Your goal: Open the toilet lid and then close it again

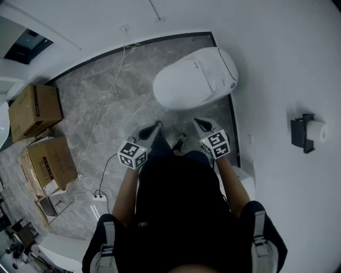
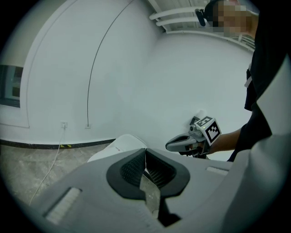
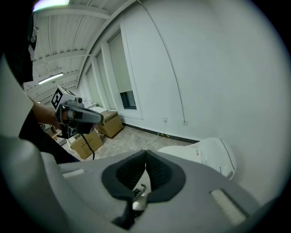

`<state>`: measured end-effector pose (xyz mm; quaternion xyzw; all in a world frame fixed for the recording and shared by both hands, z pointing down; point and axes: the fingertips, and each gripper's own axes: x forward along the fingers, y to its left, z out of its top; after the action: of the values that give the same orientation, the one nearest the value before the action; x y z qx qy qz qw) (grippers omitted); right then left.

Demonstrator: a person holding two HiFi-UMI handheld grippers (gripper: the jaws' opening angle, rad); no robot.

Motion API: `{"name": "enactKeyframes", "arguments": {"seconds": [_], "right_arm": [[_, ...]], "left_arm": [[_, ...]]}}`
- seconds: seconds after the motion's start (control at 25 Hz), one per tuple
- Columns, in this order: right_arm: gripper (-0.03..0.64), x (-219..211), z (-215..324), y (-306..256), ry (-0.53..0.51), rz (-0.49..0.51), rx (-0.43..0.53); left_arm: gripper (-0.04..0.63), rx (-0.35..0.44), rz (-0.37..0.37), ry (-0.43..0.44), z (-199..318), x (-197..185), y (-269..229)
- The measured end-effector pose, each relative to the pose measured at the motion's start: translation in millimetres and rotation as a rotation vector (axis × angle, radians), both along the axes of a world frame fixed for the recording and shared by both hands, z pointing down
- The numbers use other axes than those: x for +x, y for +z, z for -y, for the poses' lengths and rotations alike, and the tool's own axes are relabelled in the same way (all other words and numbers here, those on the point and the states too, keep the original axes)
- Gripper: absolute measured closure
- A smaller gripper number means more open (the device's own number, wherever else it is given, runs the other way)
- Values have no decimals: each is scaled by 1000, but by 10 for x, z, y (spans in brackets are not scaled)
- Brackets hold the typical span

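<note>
Just ahead: toilet (image 1: 213, 80), lid (image 1: 184, 82) down. Left tool (image 1: 157, 124) and right tool (image 1: 196, 121) pressed together, empty, short of its front rim. Possible slip of closed tips off the smooth lid, letting it slam.

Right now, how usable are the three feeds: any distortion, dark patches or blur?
Head view: fisheye bends straight edges; the toilet is evenly lit and sharp, the person's torso nearly black. Left gripper view: black corners, the left gripper itself soft up close. Right gripper view: same dark corners, a bright ceiling light at top left, toilet clear.
</note>
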<state>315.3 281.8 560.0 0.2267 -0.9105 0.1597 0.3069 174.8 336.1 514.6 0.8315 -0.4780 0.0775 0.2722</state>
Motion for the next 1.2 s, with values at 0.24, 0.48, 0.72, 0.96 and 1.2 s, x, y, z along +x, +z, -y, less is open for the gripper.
{"name": "enactKeyframes", "arguments": {"seconds": [0.24, 0.48, 0.72, 0.96, 1.2], "right_arm": [[614, -223, 206, -72, 10, -19, 0], [614, -404, 499, -165, 16, -47, 33], [614, -598, 723, -207, 53, -74, 18], [614, -872, 864, -103, 68, -92, 12], [614, -992, 976, 25, 81, -133, 25]], "left_arm": [[583, -15, -14, 8, 256, -251, 31], [583, 3, -14, 42, 712, -510, 38], [583, -4, -40, 75, 1026, -708, 110], [583, -25, -48, 116, 1297, -1013, 268], [583, -93, -45, 143, 1422, -1260, 643]]}}
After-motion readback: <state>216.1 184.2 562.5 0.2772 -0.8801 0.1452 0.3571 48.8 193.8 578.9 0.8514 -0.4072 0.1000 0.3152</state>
